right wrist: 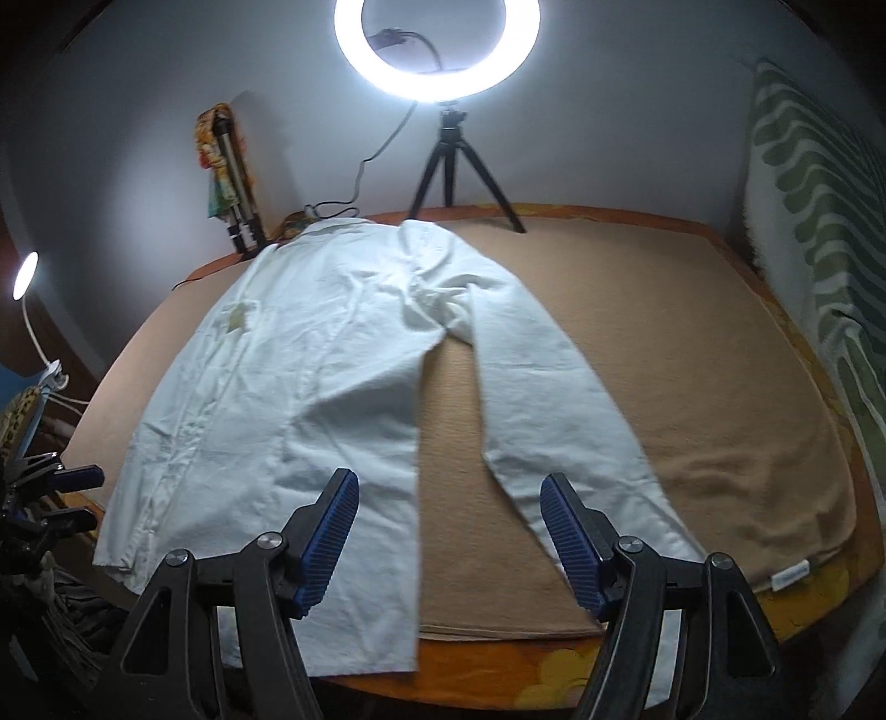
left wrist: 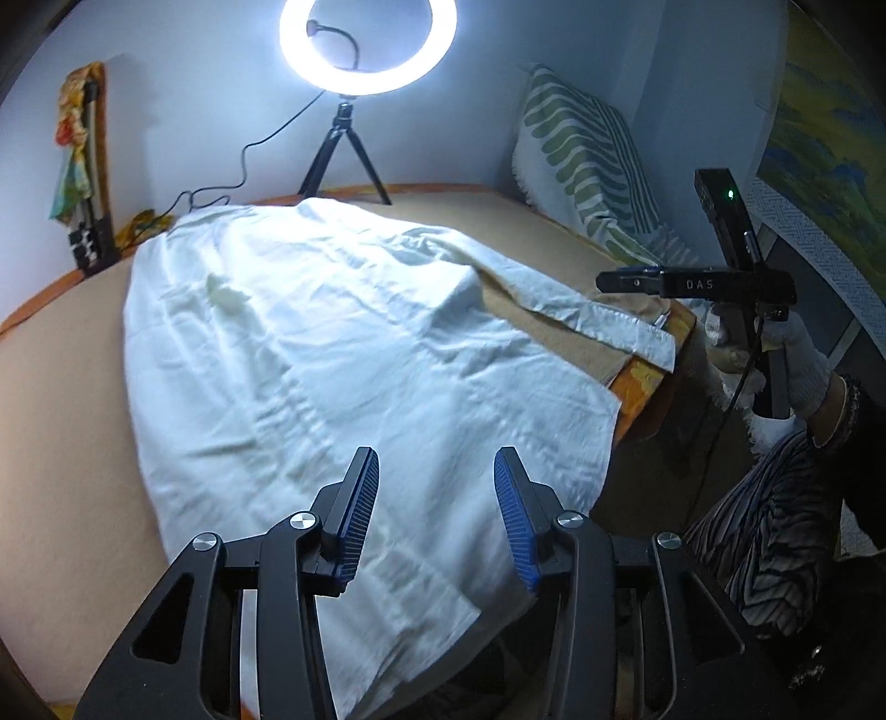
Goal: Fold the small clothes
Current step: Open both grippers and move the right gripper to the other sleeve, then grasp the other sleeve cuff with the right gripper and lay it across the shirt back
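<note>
A: Main light src? 
B: Ring light (right wrist: pixel 436 47) at 12 o'clock, blown-out glare in both views. Small lamp (right wrist: pixel 26 274) at 9 o'clock, right wrist view.
A: Rest of rm? 
B: Dim, bluish. Corners black, edges bent by fisheye.
A: Blur? 
B: Slight softness on white garment (right wrist: pixel 310 387); gripper shadows dark at 6 o'clock.

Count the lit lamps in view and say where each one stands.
2. The ring light stands on a tripod at the bed's far edge; a small round lamp shines beside the bed's left side. Others may be hidden.
</note>
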`<state>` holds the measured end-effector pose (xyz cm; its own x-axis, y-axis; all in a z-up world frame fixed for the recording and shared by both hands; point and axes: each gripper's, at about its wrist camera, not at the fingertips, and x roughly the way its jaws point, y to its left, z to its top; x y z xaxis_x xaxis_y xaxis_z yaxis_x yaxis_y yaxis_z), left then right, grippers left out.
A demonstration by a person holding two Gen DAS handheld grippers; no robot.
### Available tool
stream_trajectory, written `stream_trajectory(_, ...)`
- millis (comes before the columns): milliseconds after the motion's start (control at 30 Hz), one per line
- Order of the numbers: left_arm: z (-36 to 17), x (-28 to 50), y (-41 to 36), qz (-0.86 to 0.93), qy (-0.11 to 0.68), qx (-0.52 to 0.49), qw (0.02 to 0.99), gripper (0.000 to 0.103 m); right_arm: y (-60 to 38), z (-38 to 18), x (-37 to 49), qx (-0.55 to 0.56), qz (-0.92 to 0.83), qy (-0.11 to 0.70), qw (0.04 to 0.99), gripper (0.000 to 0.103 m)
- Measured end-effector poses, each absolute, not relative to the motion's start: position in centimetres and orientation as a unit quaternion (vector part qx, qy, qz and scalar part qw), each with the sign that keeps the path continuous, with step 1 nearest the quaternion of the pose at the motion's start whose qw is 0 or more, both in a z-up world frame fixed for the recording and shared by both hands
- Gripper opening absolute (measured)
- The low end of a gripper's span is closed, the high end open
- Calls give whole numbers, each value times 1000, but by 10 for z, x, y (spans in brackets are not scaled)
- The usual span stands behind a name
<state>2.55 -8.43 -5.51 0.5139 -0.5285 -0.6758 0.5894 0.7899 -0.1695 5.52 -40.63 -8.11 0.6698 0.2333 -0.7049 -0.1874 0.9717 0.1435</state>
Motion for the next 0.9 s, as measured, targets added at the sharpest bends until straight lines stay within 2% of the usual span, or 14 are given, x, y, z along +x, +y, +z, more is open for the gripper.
stream_trajectory(300, -52, 51, -139, -355, 374, 62, 855, 42, -512, -103, 55, 124, 50, 419, 898, 71)
stream_trajectory(600, -67, 67, -166, -369, 392, 74, 840, 42, -545, -139, 51, 167, 50, 460, 871, 67)
stream_trajectory(667, -71, 70, -168, -368, 397, 74, 838, 42, -547, -147, 52, 170, 51, 471, 864, 60)
stream_trajectory(733, -73, 72, -170, -369, 399, 75, 836, 42, -544, -155, 53, 171, 58, 484, 856, 37)
stream_trajectory(767, -73, 72, -171, -370, 399, 76, 836, 42, -543, -156, 53, 168, 57, 486, 856, 35)
stream_trajectory(800, -73, 73, -172, -370, 399, 77, 835, 42, -541, -155, 52, 162, 55, 483, 859, 28)
stream_trajectory(833, -74, 72, -173, -371, 399, 77, 835, 42, -539, -153, 51, 160, 61, 482, 859, 16)
stream_trajectory(900, -74, 73, -174, -371, 400, 77, 835, 42, -540, -148, 50, 165, 62, 472, 864, 8)
